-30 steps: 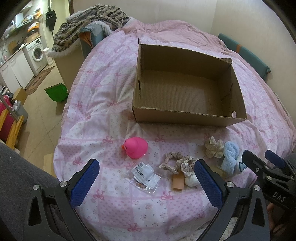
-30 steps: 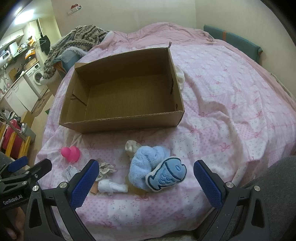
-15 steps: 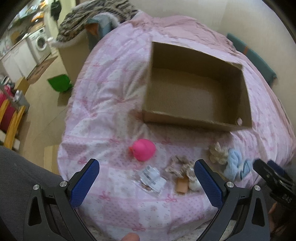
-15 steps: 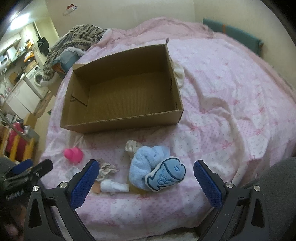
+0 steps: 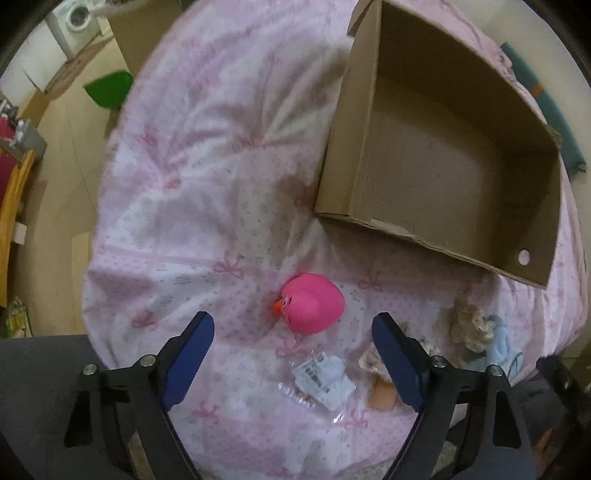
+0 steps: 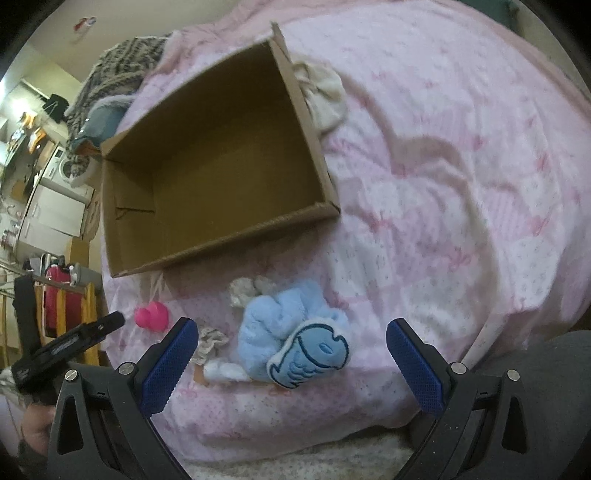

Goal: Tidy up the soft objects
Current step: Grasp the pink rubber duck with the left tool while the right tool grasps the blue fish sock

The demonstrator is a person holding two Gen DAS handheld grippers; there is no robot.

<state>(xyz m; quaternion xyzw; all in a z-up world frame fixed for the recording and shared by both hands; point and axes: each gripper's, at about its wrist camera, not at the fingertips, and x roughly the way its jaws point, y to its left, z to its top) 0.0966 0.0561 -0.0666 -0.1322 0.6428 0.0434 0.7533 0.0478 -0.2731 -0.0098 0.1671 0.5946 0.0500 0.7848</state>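
Note:
An empty cardboard box [image 5: 436, 155] [image 6: 221, 173] lies on the pink bedspread [image 5: 207, 206]. In front of it a pink rubber duck [image 5: 312, 308] [image 6: 152, 314] sits just beyond my left gripper [image 5: 293, 325], whose jaws are closing with nothing between the pads. A clear packet with a label [image 5: 321, 376] lies between the left fingers, nearer the camera. My right gripper [image 6: 291, 330] stands open above a blue fluffy cloth [image 6: 280, 319] and a blue fish plush [image 6: 312, 352]. Beige scrunchies [image 5: 471, 325] [image 6: 208, 341] and a white rolled sock [image 6: 225, 371] lie beside them.
A cream cloth [image 6: 325, 92] lies against the box's far right wall. A patterned blanket [image 6: 122, 62] is heaped at the bed's far end. The floor left of the bed holds a green bin [image 5: 109, 88], a washing machine [image 5: 75, 26] and a red bag [image 6: 57, 306].
Both grippers tilted downward and closer to the bed. The left one shifted so the pink duck now sits centred just ahead of its jaws, which have narrowed. The right still frames the blue toys.

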